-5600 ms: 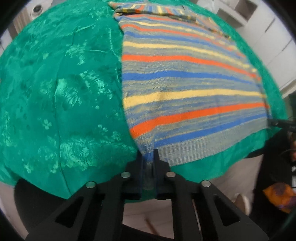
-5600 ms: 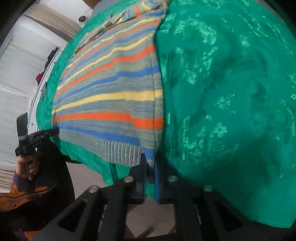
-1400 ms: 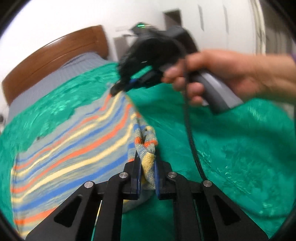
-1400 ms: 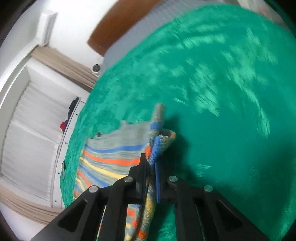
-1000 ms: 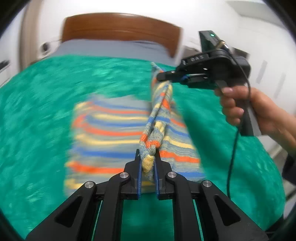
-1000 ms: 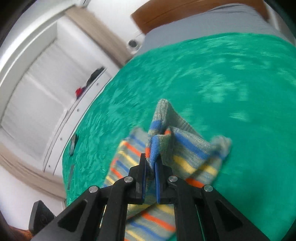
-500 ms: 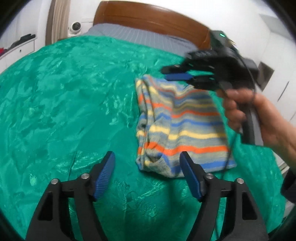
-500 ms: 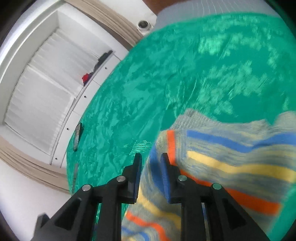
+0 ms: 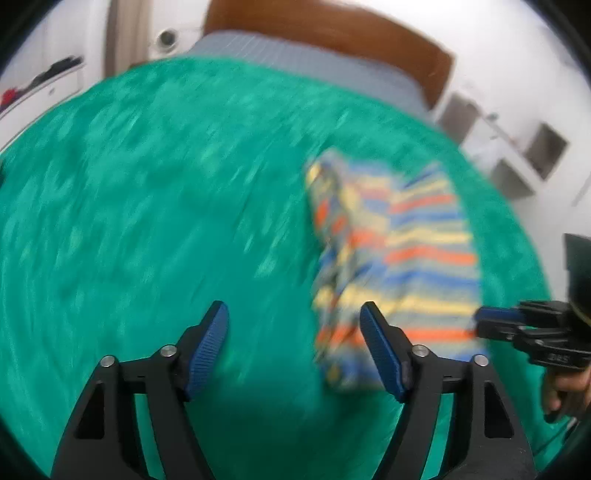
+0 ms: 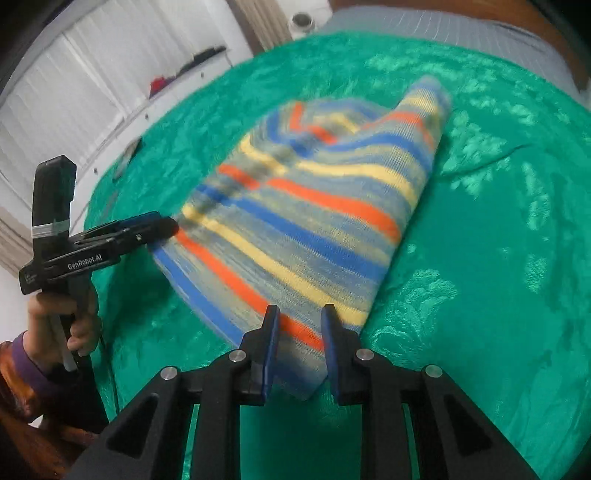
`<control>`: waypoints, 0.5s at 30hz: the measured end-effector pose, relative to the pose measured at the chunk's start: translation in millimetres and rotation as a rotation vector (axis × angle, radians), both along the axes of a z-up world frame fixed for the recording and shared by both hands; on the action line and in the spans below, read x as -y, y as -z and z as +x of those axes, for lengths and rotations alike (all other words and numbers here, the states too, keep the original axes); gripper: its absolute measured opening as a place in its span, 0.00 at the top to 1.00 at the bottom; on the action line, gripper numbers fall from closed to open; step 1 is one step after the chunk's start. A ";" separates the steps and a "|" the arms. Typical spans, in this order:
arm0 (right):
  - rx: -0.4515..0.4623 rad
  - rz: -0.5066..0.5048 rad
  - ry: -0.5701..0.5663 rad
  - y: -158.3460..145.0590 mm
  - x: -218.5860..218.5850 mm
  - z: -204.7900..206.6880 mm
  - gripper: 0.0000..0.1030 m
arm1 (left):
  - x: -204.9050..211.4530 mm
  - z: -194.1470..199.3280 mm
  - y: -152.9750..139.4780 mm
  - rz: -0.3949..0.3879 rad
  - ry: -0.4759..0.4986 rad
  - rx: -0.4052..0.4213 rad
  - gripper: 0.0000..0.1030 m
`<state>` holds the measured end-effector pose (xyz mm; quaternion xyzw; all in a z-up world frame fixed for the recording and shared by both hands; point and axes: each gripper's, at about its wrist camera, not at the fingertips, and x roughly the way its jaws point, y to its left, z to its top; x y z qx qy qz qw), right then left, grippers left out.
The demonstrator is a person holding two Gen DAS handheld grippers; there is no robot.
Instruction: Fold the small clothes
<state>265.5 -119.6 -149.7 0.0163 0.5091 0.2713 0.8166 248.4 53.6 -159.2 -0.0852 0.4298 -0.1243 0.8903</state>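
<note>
The left hand-held gripper stands wide and empty over the green bedspread, its jaws having just opened. The folded striped sweater lies mid-bed. The right hand-held gripper, narrowly parted, straddles its near corner untouching; flattening the bulging far corner would likely tidy the fold.

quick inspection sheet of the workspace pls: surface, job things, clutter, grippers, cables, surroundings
surface: green bedspread, patterned and lightly creased.
job's things: striped knit garment lying folded on the bedspread.
clutter: nothing seen on the bedspread.
grippers: left gripper wide open, jaws just opened, nothing between them; right gripper part open over the garment's near corner, pads not pressing it.
cables: dark cable hanging below the left gripper's handle.
surroundings: wooden headboard, white shelving, white blinds.
</note>
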 end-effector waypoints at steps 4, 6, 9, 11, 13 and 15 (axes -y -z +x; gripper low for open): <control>0.092 0.001 0.055 -24.3 5.8 24.7 0.77 | 17.9 50.7 -12.6 -0.045 0.092 -0.006 0.14; 0.111 0.009 0.085 -28.8 7.5 44.3 0.76 | 37.5 83.6 0.0 0.013 0.131 -0.034 0.16; 0.089 0.013 0.120 -15.8 3.1 68.8 0.74 | 46.2 118.5 28.5 0.130 0.098 -0.090 0.61; 0.055 -0.007 0.141 2.6 2.5 78.0 0.73 | 30.8 125.5 36.4 0.083 0.031 -0.098 0.62; 0.041 0.024 0.170 18.7 8.6 77.6 0.73 | 25.5 122.8 36.2 0.061 0.026 -0.096 0.62; 0.062 0.041 0.187 16.7 10.0 73.8 0.73 | 27.6 113.6 29.7 0.089 0.036 -0.077 0.57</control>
